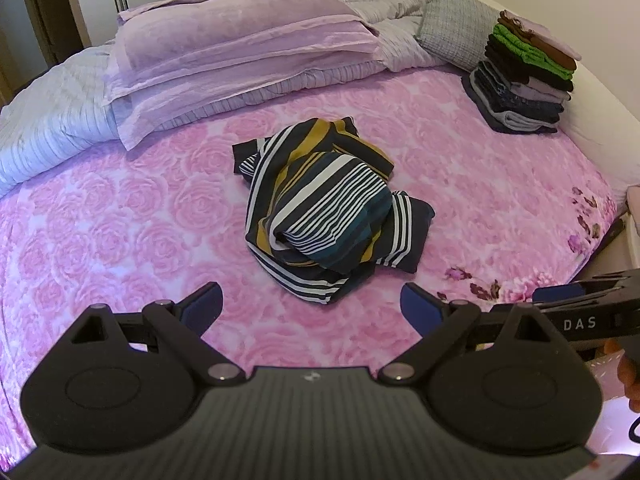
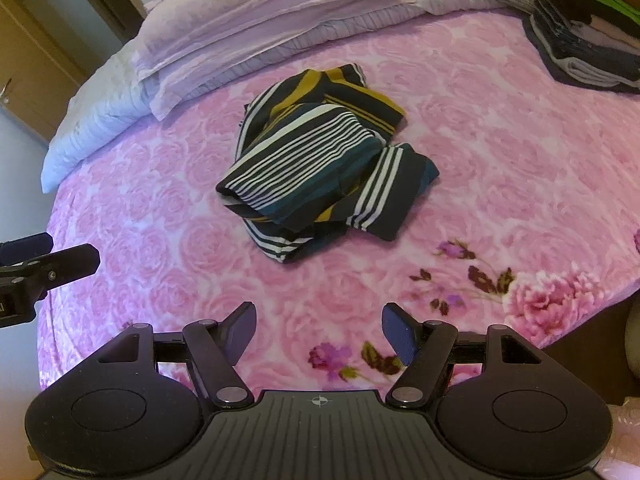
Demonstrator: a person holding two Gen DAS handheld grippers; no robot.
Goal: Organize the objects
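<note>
Both grippers hover over the bed (image 1: pixel 120 216), nothing held. Left gripper (image 1: pixel 312 308): jaws wide apart, empty. Right gripper (image 2: pixel 319 332): same, wide and empty, pointing steeply down at the blanket just short of the shirt.

Striped shirt (image 1: pixel 320 200) sits mid-bed, crumpled/half-rolled, apart from both grippers. It's one lump w/ several layers: a rolled striped tube on top, a flap sticking out to the right, navy/mustard bits behind. Folded stack (image 1: pixel 524 76) is at the far right edge of the bed, next to the grey cushion (image 1: pixel 452 28). Pillow (image 1: pixel 240 36) is far left/back, out of the way.

Our read: step in hand = grab the shirt, prob. to spread + fold, then onto the stack. Not started yet.

How to do it well:
- Don't pinch the top roll in the middle; we'd lift a wad and it stays tangled.
- Go for two separate edges, one per gripper: left on the near-left hem, right on the right flap (image 2: pixel 392 188).
- Come in low, pads flat to the blanket, close on one fabric layer only. The blanket is plush, so watch we don't nip it too.
- Lift together, pull apart gently so it opens out.
- Keep the grippers clear of each other; they're already close side by side.
</note>
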